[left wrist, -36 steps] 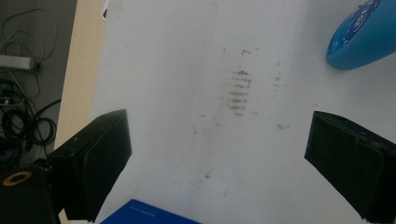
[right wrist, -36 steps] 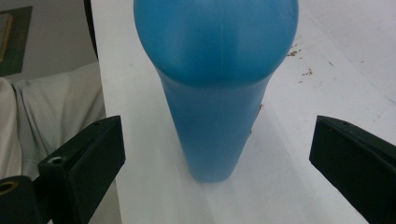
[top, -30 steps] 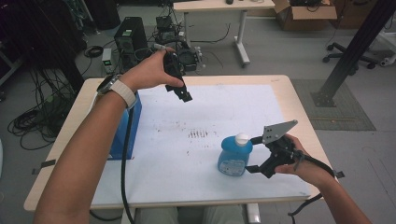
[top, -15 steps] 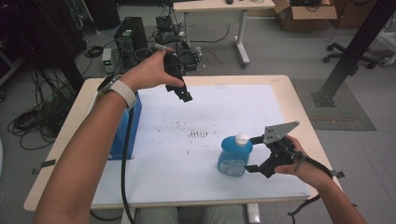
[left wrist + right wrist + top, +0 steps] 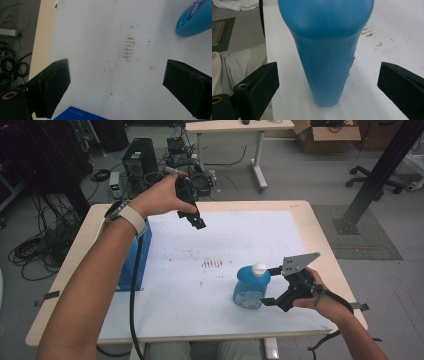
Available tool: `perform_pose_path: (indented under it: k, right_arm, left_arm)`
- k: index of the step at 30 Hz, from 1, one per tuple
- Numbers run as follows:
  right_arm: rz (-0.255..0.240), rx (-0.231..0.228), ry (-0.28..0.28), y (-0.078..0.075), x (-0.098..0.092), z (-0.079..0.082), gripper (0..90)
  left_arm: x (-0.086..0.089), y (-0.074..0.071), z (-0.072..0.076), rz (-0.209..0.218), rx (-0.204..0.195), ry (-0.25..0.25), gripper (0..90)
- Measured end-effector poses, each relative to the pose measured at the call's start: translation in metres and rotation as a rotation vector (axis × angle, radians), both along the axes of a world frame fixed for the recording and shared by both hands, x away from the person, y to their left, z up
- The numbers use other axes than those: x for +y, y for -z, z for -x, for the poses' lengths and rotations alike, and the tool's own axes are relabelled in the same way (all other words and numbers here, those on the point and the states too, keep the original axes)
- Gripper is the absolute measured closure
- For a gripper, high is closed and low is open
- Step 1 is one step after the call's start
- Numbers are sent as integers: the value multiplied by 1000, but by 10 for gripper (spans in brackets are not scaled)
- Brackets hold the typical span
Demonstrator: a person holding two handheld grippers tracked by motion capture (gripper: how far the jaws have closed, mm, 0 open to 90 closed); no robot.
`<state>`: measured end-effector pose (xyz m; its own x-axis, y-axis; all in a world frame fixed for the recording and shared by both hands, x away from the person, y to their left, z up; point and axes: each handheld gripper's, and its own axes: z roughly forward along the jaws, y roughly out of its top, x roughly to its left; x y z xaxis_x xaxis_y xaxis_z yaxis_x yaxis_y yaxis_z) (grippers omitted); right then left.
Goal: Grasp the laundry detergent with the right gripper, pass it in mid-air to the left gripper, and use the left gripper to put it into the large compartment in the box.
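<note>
Presently: blue detergent bottle (image 5: 251,286), white-capped, upright on the white-covered table (image 5: 225,240), near its front right. Right tool (image 5: 270,285): jaws spread wide, flanking the bottle body, apart from it. Left tool (image 5: 199,223): spread, empty, raised well apart. Advice: centre the jaws low on the body, close squarely, avoid tipping.
</note>
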<state>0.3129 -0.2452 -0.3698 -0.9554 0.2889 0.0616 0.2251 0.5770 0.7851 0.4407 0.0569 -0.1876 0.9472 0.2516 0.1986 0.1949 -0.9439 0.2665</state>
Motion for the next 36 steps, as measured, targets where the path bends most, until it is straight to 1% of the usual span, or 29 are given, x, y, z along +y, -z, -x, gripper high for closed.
perform_pose_path:
  k: [5,19,26,30,34,36]
  right_arm:
    - [-16,3,8,3,-2,0,38]
    - [-18,17,8,13,-2,0,38]
    - [-21,15,7,13,-1,-1,39]
    - [-25,14,7,14,0,-1,39]
    - [-29,13,8,15,2,-1,38]
    - [-27,13,6,15,5,-2,38]
  left_arm:
    - [0,0,0,-3,0,0,77]
    - [-1,1,-1,-5,1,0,77]
    - [-1,2,-1,-8,1,0,78]
    - [0,5,-1,-3,6,-4,78]
    - [0,4,-2,-11,8,0,78]
    - [0,4,-1,-4,8,-4,78]
